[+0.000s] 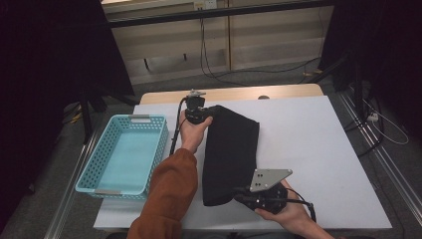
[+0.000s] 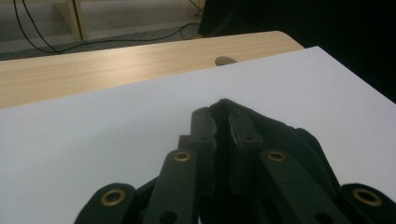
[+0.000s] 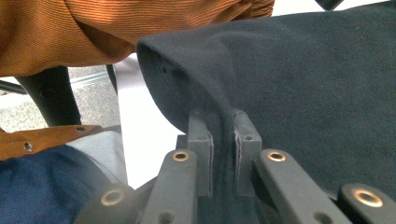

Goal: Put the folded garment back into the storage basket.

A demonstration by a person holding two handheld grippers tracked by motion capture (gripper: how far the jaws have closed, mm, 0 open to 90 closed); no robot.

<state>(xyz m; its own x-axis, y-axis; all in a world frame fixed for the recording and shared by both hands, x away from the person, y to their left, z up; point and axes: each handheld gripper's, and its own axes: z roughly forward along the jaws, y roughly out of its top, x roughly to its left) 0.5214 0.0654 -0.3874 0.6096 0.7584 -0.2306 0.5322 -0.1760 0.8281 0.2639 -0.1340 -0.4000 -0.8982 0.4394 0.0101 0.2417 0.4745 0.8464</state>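
A folded black cloth [image 1: 231, 154] lies lengthwise on the white table top [image 1: 308, 144]. My left gripper [image 1: 213, 115] is at its far left corner, shut on the cloth's edge; in the left gripper view the black fabric [image 2: 275, 130] is pinched between the jaws of the left gripper [image 2: 222, 122]. My right gripper [image 1: 238, 195] is at the near end of the cloth, shut on a fold of it. In the right gripper view the dark cloth [image 3: 303, 93] bunches up between the pads of the right gripper [image 3: 223, 128]. An orange sleeve [image 3: 116, 28] passes above it.
A light blue plastic basket [image 1: 124, 154] stands empty at the table's left edge. A strip of bare wooden table [image 1: 234, 93] runs along the far side. Cables trail on the floor beyond. Dark stands flank the table on both sides.
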